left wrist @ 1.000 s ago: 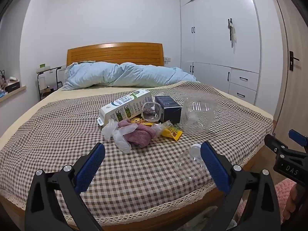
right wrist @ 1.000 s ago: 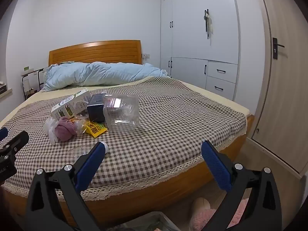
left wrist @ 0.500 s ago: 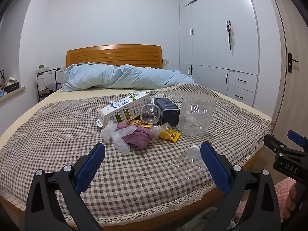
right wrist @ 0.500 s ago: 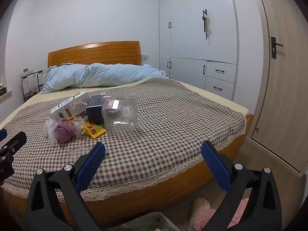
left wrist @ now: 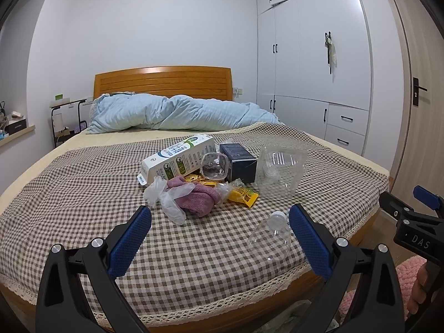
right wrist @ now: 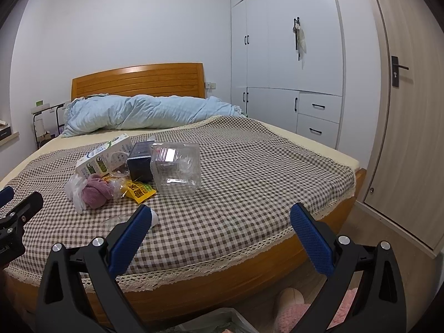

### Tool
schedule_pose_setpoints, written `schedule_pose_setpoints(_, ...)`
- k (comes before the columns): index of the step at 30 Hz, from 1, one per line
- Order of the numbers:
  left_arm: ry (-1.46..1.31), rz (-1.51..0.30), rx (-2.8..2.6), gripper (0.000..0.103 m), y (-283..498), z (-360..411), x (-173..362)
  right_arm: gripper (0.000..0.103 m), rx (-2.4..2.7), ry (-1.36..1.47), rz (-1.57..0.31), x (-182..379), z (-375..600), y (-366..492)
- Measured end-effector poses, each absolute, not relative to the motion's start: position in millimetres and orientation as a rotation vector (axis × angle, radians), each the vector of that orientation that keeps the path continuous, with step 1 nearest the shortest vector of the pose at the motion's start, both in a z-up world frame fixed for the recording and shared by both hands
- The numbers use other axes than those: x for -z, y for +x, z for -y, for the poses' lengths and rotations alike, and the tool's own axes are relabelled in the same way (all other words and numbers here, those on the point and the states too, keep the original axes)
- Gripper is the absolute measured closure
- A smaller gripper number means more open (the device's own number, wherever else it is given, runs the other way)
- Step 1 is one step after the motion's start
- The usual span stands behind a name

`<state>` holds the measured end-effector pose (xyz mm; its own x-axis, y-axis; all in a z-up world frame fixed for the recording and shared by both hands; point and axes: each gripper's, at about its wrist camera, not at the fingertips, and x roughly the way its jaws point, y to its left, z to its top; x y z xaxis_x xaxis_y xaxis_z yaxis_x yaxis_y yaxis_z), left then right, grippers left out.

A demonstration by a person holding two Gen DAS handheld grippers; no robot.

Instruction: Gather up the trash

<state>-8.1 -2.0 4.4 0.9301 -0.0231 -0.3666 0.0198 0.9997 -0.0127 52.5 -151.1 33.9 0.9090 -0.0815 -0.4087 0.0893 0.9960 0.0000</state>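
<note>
A big bed (left wrist: 69, 194) with a checked cover holds a small heap of trash.

The left claw (left wrist: 220, 223) is wide open and holds nothing. It hangs over the near edge of the bed. A clear plastic bottle (left wrist: 269, 238) lies on its side between the two blue fingers, close to the right finger, at about 3 o'clock from the middle of the claw. Its white cap points away, toward the heap. The bottle is not touching the fingers, as far as I can tell.

The heap sits farther up the bed, at 12 o'clock from the left claw. A pink cloth (left wrist: 197, 195) lies nearest, with a thin see-through glove (left wrist: 166, 198) draped at its left side. A yellow snack wrapper (left wrist: 244, 195) is just right of the cloth. Behind them lie a white milk carton (left wrist: 177, 159), a small clear cup (left wrist: 213, 166), a dark blue box (left wrist: 238, 162) and a big clear plastic tub (left wrist: 280, 172).

The right claw (right wrist: 220, 223) is wide open too and empty. It is over the near right part of the bed. The heap is at about 11 o'clock from it, well apart. The bottle's white cap peeks out beside its left finger.

A blue quilt (left wrist: 177, 112) is bunched up at the far end.
</note>
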Motion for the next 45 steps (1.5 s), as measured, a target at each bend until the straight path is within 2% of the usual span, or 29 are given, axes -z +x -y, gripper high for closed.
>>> schedule_pose_setpoints(45, -0.027, -0.350, 0.062, 0.007, -13.3, 4.1, -3.8, 0.006, 0.066, -0.002, -0.414, -31.7, 144.6, 52.4)
